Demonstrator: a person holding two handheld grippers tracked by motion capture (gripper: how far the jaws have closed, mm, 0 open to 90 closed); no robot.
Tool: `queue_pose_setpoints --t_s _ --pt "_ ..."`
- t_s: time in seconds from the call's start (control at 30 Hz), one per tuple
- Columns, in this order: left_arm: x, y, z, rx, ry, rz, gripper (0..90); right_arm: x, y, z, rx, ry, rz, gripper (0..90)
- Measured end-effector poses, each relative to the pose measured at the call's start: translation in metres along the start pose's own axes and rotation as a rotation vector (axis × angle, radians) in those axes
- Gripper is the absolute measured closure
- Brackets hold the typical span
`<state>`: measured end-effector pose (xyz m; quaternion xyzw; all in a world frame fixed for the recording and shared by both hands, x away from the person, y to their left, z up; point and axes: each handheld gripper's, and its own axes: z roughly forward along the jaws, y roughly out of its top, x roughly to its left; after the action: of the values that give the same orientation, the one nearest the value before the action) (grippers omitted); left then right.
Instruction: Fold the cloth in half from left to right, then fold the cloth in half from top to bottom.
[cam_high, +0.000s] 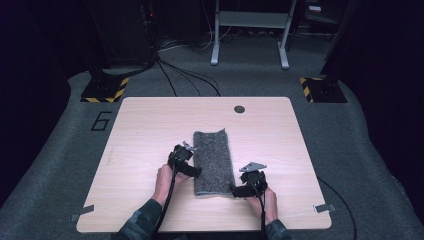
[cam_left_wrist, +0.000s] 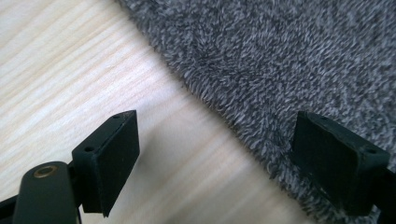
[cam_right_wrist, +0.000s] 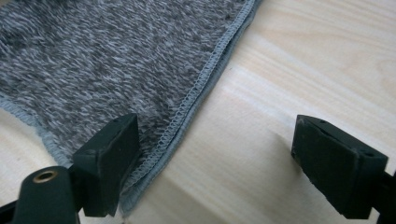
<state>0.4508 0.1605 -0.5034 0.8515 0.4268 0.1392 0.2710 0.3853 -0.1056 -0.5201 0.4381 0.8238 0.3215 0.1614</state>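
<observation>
The left tool (cam_high: 191, 171), jaws wide and holding nothing, sits at the left edge of the folded grey towel (cam_high: 213, 160) lying mid-tabletop (cam_high: 145, 125), which looks light, limp and fuzzy, best pinched at its stitched hem or corner, where the equally open, empty right tool (cam_high: 239, 191) waits.

Fuzzy grey fleece cloth (cam_high: 214, 160) on a smooth pale wood-grain table (cam_high: 145, 130).

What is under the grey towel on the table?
The folded grey towel lies flat on the wooden table; in the right gripper view a second stitched layer shows beneath its edge. Anything between the layers is covered.
</observation>
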Motion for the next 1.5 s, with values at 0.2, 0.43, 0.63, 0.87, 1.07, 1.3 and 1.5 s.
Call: queue_pose_setpoints --t_s 0.2,0.43,0.63,0.87,1.07,1.3,1.5 --pt "-0.017 -0.020 -0.019 -0.023 -0.034 0.018 15.0 0.007 -0.006 -0.004 -0.007 0.000 -0.003 14.6" --pt "-0.024 -0.041 -0.020 0.000 -0.023 0.034 15.3 0.014 -0.010 -0.008 -0.005 0.018 -0.007 14.2" --pt "-0.014 -0.041 -0.030 -0.022 -0.051 -0.006 14.9 0.009 -0.009 -0.014 -0.018 0.069 0.016 14.3" --pt "0.011 -0.023 -0.030 -0.054 -0.014 -0.050 12.5 -0.019 0.020 -0.009 -0.041 0.054 0.026 14.5" --pt "0.024 -0.009 -0.021 -0.064 -0.027 -0.080 8.6 -0.036 0.049 -0.002 -0.036 0.076 0.056 14.8" --pt "0.037 0.008 -0.012 -0.067 0.002 -0.094 7.2 -0.047 0.069 0.013 -0.003 0.103 0.059 14.3" --pt "0.047 0.021 -0.005 -0.070 -0.005 -0.111 8.2 -0.052 0.085 0.021 0.003 0.108 0.055 14.3"
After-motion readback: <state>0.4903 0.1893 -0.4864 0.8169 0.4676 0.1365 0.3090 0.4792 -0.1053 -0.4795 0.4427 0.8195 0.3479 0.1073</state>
